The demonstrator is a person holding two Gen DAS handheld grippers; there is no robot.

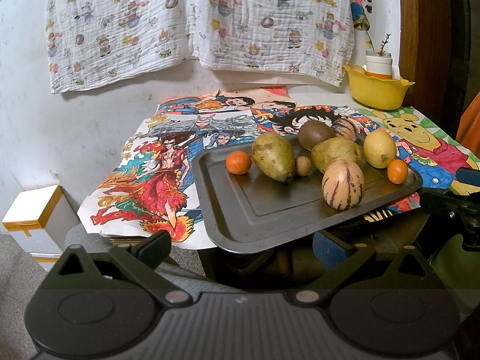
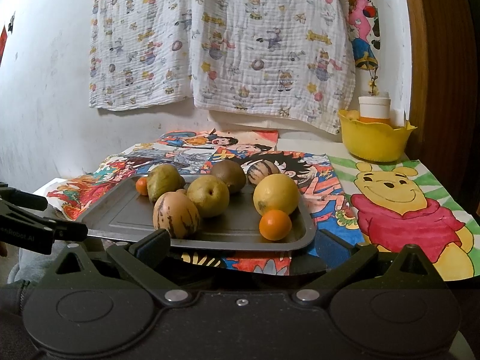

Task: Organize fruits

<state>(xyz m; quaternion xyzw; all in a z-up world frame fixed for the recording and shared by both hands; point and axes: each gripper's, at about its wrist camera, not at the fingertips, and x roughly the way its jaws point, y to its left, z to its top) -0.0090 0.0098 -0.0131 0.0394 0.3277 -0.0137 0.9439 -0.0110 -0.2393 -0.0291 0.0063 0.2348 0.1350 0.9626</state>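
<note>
A grey metal tray (image 1: 270,216) (image 2: 126,210) lies on the table, overhanging its near edge, and holds several fruits. On it are two green pears (image 1: 273,156) (image 2: 208,199), a lemon (image 1: 379,149) (image 2: 276,194), a kiwi (image 1: 315,134) (image 2: 229,174), two small oranges (image 1: 238,163) (image 2: 275,225), a walnut (image 1: 303,166) and a striped melon (image 1: 343,184) (image 2: 176,214). Another striped melon (image 1: 344,129) (image 2: 262,171) sits behind the tray. My left gripper (image 1: 243,249) is open in front of the tray's near edge. My right gripper (image 2: 243,244) is open at the tray's near rim.
Colourful drawings (image 1: 156,180) (image 2: 399,207) cover the table. A yellow basket (image 1: 378,90) (image 2: 373,138) with a white-capped jar stands at the back right by a wooden frame. A printed cloth (image 1: 195,21) hangs on the wall. A white box (image 1: 33,219) sits low on the left.
</note>
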